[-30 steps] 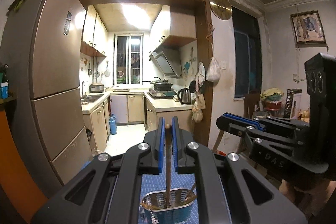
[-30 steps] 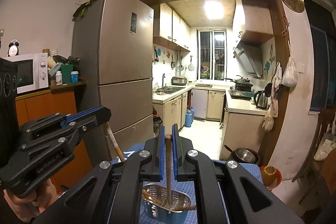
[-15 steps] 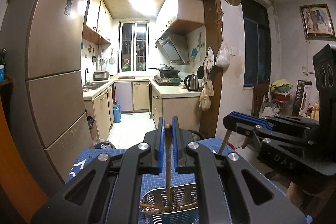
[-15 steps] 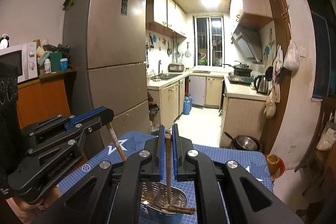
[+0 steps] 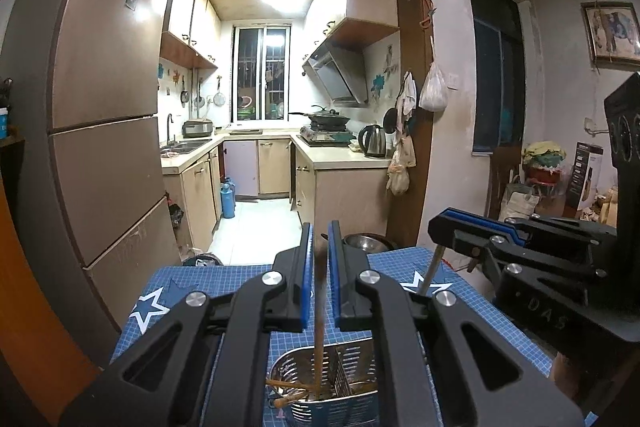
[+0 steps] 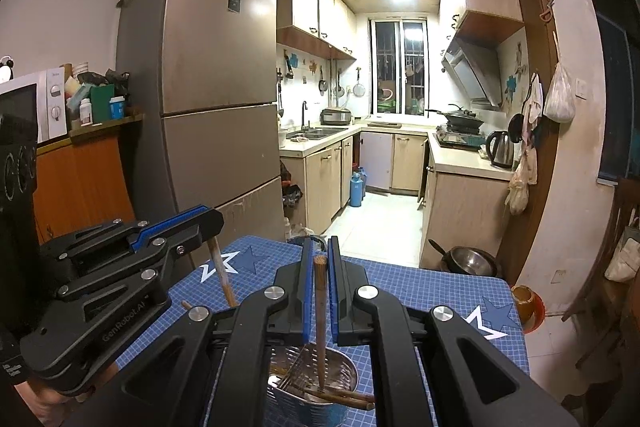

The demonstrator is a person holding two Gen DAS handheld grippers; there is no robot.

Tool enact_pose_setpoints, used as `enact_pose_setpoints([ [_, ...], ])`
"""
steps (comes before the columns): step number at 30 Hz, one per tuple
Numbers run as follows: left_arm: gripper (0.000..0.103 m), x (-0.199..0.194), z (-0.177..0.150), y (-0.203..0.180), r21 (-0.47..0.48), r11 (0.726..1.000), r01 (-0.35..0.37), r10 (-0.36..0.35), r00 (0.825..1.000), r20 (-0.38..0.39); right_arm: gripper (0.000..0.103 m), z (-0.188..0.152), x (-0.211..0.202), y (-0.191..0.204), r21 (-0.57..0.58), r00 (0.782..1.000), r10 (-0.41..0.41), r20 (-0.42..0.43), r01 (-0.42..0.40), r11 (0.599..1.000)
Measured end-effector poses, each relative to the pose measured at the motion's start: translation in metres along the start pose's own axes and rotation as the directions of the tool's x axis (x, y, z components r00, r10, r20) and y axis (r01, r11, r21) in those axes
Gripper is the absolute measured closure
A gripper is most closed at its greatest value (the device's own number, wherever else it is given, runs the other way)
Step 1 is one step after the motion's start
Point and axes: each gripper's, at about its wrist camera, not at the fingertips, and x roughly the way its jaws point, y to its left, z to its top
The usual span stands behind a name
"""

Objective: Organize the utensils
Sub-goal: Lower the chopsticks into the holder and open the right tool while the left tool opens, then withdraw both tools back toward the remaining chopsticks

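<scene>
Chopsticks stand nearly upright, one in each gripper, long axes running top to bottom. The left chopstick (image 5: pixel 319 307) rises between the pads of the left gripper (image 5: pixel 320 239), and its lower end dips into a metal basket (image 5: pixel 352 359) at the near edge of a blue mat (image 5: pixel 224 279). From the right wrist view this stick leans a little, top toward the left. The right chopstick (image 6: pixel 320 307) is vertical too, its flat top level with the pad tips and its lower end inside the same basket, near the divider.

The left gripper's jaws are drawn almost together around its stick. The stick is smeared there, so how firmly the pads press on it is hard to judge. The right gripper (image 6: pixel 320 247) is pinched onto its stick, with only slivers of gap showing beside it.

Loose chopsticks (image 6: pixel 340 397) lie slanted across the basket's floor. The basket's near side is cut off by the picture edge, and both gripper bodies hide its flanks.
</scene>
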Motion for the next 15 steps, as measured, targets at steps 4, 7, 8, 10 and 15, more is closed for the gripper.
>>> enact_pose_setpoints([
  [4, 0.078, -0.004, 0.002, 0.002, -0.008, 1.0, -0.01, 0.01, 1.0, 0.011, 0.095, 0.002, -0.006, 0.002, -0.003, 1.0, -0.003, 0.01, 0.003, 1.0],
  [7, 0.075, -0.01, 0.005, 0.004, -0.016, 1.0, -0.018, 0.018, 1.0, 0.023, 0.088, 0.006, -0.015, 0.005, -0.009, 1.0, -0.005, 0.028, 0.005, 1.0],
  [8, 0.073, -0.015, 0.007, 0.004, -0.015, 1.0, -0.023, 0.023, 0.999, 0.032, 0.086, 0.007, -0.021, 0.005, -0.01, 0.999, -0.004, 0.039, 0.005, 1.0],
  [10, 0.068, -0.026, 0.008, 0.002, -0.005, 1.0, -0.031, 0.031, 0.998, 0.054, 0.082, 0.01, -0.037, 0.008, -0.012, 0.998, -0.001, 0.069, 0.002, 1.0],
  [15, 0.057, -0.083, 0.005, -0.003, 0.015, 1.0, -0.015, 0.013, 0.991, 0.13, 0.079, 0.004, -0.11, 0.024, -0.054, 0.985, 0.048, 0.168, -0.039, 0.998],
])
